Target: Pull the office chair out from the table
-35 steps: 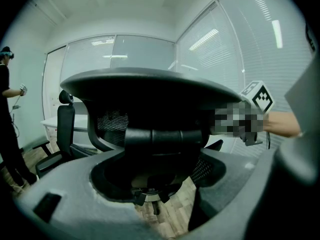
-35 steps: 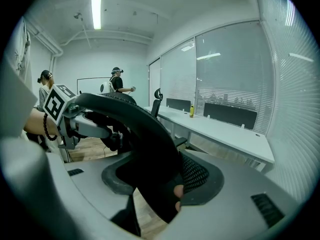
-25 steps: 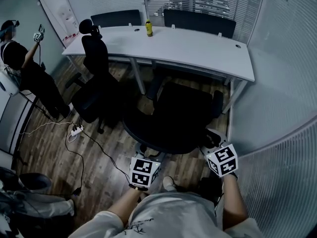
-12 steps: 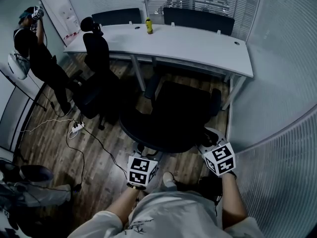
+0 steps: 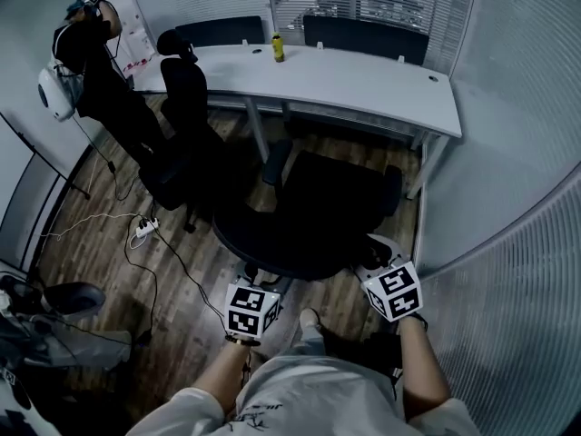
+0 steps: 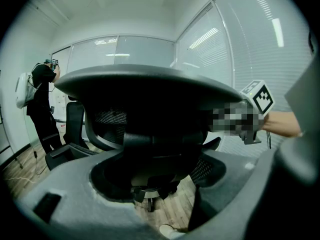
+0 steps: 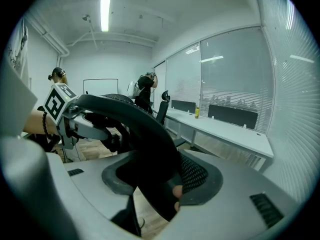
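Down in the head view, you stood behind the office chair (image 5: pixel 309 212), which sat clear of the table (image 5: pixel 363 80) with its seat facing the desk and its backrest toward you. Your left gripper (image 5: pixel 261 282) met the near-left edge of the backrest and your right gripper (image 5: pixel 370 260) the near-right edge, each marker cube just above your wrist. A second chair (image 5: pixel 186 143) stood near the table's left end, a person (image 5: pixel 95 62) was beside it, and a yellow bottle (image 5: pixel 278 48) stood on the tabletop. Next, in the left gripper view, the left gripper's (image 6: pixel 155 184) jaws stood wide and were clamped around the thick frame of the office chair (image 6: pixel 145 99); the dark backrest filled the gap between them, and the marker cube (image 6: pixel 261 98) of your other gripper showed at the far side of the rim. Finally, in the right gripper view, the right gripper's (image 7: pixel 165 184) jaws were also spread wide yet gripping, with the curved rim of the office chair (image 7: pixel 140 129) running between them and the mesh against the pad. The table (image 7: pixel 225 131) lay well beyond, along the windows.
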`<state>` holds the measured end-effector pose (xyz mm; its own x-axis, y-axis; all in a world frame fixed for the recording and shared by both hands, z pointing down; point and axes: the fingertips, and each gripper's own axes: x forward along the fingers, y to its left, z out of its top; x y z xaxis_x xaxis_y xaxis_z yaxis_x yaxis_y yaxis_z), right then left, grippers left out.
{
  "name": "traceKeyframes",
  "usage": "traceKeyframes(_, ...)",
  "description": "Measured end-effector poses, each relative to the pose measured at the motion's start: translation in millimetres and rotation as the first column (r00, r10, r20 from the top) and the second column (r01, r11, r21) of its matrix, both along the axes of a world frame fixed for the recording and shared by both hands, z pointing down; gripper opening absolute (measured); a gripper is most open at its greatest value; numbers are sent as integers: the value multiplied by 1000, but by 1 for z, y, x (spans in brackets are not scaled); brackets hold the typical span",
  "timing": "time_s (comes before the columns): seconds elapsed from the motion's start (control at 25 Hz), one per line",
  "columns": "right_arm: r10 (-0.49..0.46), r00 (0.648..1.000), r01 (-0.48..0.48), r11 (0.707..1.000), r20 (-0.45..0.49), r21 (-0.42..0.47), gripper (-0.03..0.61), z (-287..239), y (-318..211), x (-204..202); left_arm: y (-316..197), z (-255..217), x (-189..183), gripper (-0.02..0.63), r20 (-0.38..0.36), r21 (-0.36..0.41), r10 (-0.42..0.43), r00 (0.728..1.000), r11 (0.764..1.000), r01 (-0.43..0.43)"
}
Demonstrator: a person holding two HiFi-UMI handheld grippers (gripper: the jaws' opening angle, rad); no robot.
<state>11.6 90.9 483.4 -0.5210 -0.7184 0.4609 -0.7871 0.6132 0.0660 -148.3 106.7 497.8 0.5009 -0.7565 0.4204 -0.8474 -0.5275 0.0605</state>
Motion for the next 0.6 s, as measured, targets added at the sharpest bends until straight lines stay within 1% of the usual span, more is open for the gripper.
traceKeyframes(0.24,-11,1000,11,1000,-3,-8,187,-6,26,-3,31,-5,-1,321,0,-2,-16,1000,1000,16)
traceKeyframes(0.6,-21,1000,22,1000,9,-16,187,-8,57,-15,61,-9,-14,319,-1,-4,-32,1000,999,32)
